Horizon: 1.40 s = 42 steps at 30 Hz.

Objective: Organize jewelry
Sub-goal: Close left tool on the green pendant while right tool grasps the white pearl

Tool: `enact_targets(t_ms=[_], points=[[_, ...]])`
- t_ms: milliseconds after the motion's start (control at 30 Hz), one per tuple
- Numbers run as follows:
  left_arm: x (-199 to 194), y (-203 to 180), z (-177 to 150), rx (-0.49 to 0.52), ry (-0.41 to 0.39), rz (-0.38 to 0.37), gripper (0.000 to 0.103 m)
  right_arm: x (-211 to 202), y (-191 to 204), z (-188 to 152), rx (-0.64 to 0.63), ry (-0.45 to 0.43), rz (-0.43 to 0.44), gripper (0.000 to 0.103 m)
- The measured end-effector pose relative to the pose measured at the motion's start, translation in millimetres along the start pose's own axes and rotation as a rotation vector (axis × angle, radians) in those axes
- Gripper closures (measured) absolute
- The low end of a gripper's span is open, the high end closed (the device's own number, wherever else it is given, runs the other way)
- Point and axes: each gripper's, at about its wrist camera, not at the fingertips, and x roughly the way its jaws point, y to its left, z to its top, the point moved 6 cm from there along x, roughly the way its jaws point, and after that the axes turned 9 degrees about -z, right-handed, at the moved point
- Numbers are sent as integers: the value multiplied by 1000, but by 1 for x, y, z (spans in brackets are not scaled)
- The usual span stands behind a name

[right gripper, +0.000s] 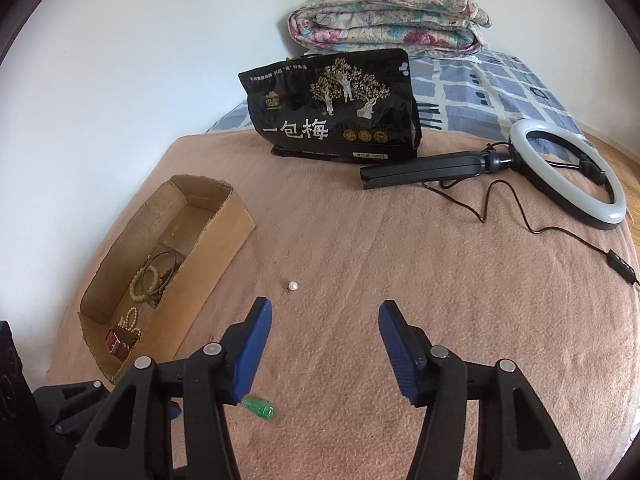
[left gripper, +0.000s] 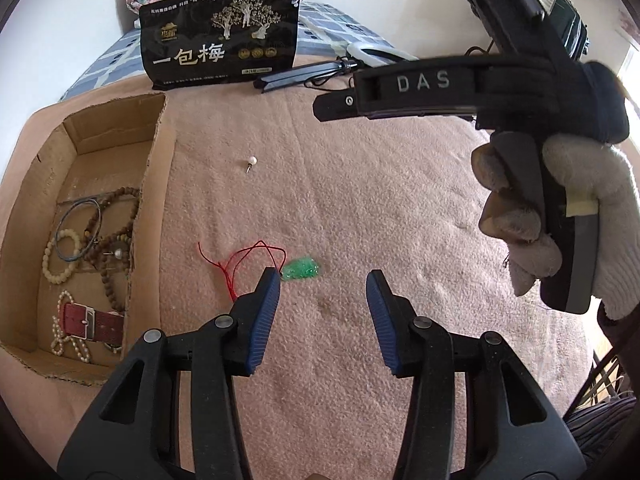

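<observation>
A green pendant (left gripper: pixel 302 270) on a red cord (left gripper: pixel 240 262) lies on the pink blanket just ahead of my open, empty left gripper (left gripper: pixel 323 280), by its left fingertip. The pendant also shows in the right wrist view (right gripper: pixel 259 406), low beside the left finger. A pearl earring (left gripper: pixel 251 162) (right gripper: pixel 293 286) lies farther out. My right gripper (right gripper: pixel 325 312) is open and empty above the blanket. A cardboard box (left gripper: pixel 160 168) (right gripper: pixel 216 248) at the left holds bead bracelets (left gripper: pixel 64 256), a wooden bead string, a pearl strand and a red watch strap (left gripper: pixel 92 322).
A black snack bag (left gripper: pixel 222 40) (right gripper: pixel 332 108) stands at the back. A ring light (right gripper: pixel 568 172) on a folded tripod (right gripper: pixel 432 168) with its cable lies at the back right. A folded floral quilt (right gripper: pixel 388 12) lies behind. The right gripper's body and gloved hand (left gripper: pixel 560 216) hang at the right.
</observation>
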Motion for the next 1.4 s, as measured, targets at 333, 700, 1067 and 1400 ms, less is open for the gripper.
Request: enact_targets(t_ms=[333, 700, 1067, 1400], points=[[39, 24, -8, -66, 34, 34, 57, 36, 11, 7, -22, 56, 67, 64], [54, 35, -4, -113, -13, 49, 57, 69, 30, 10, -47, 92, 105, 70], [59, 30, -11, -69, -59, 118, 72, 99, 42, 8, -55, 128, 132, 73], [57, 24, -11, -48, -63, 109, 73, 116, 45, 6, -109, 143, 63, 94]])
